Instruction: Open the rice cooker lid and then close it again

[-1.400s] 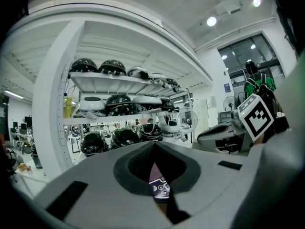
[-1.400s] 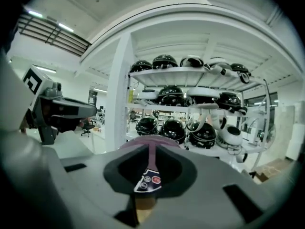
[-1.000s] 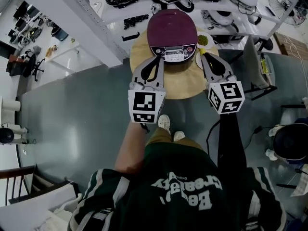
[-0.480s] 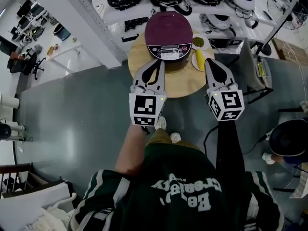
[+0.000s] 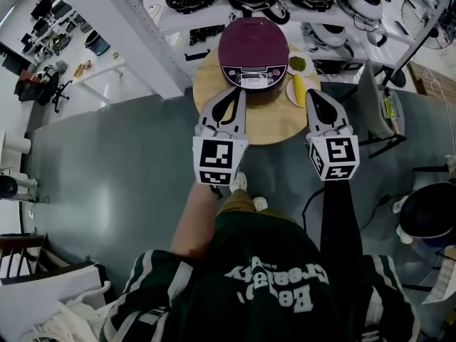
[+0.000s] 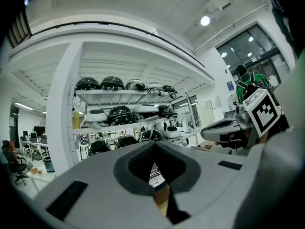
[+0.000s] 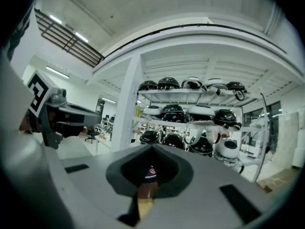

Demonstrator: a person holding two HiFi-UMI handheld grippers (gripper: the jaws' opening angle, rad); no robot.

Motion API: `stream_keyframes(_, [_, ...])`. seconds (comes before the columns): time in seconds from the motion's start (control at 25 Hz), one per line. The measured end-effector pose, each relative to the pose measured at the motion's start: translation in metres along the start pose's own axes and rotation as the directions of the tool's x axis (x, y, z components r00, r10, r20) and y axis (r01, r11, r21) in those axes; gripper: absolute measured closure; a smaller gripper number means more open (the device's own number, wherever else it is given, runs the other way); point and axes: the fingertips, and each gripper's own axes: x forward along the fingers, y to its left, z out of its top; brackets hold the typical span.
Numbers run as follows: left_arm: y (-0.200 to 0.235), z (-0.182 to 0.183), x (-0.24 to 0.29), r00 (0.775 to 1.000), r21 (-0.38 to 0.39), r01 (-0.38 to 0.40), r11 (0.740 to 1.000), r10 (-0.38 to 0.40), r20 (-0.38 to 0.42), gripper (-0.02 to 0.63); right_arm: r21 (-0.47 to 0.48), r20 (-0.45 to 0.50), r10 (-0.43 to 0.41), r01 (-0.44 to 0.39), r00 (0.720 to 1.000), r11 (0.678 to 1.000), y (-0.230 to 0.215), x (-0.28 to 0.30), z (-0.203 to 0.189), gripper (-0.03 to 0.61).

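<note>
- The rice cooker (image 5: 254, 54) stands at the far side of a round wooden table (image 5: 214, 84). Its maroon lid (image 5: 254, 41) is down and its control panel faces the person.
- The left gripper (image 5: 239, 91) is held level over the table's near half. Its tips are just short of the cooker's front left and, as far as the head view shows, touch nothing.
- In the left gripper view the left gripper's (image 6: 154, 144) jaws are pressed together at the tips with nothing between them. A sliver of the cooker's panel shows through the opening behind them.
- The right gripper (image 5: 312, 93) is held level at the table's right edge, apart from the cooker and beside a white plate (image 5: 292, 91) that carries a yellow piece (image 5: 299, 90).
- In the right gripper view the right gripper's (image 7: 152, 147) jaws are fully closed and empty. A bit of maroon cooker (image 7: 150, 171) shows through the hollow.
- A small dish of something green (image 5: 298, 63) sits just right of the cooker.
- Behind the table a white shelf (image 5: 328, 9) holds a row of other cookers.
- The person stands on a grey floor (image 5: 107, 177).
</note>
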Motion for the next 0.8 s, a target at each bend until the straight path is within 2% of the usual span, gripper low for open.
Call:
stream_keyframes(0.56, [-0.021, 0.005, 0.028, 0.999, 0.021, 0.050, 0.999, -0.050, -0.007, 0.617, 0.037, -0.006, -0.037, 0.038, 0.999, 0.999, -0.026, -0.003, -0.007, 0.575])
stream_keyframes(0.8, [-0.018, 0.003, 0.036, 0.999, 0.031, 0.054, 0.998, -0.054, 0.004, 0.617, 0.033, 0.003, -0.046, 0.046, 0.999, 0.998, -0.031, 0.002, -0.007, 0.575])
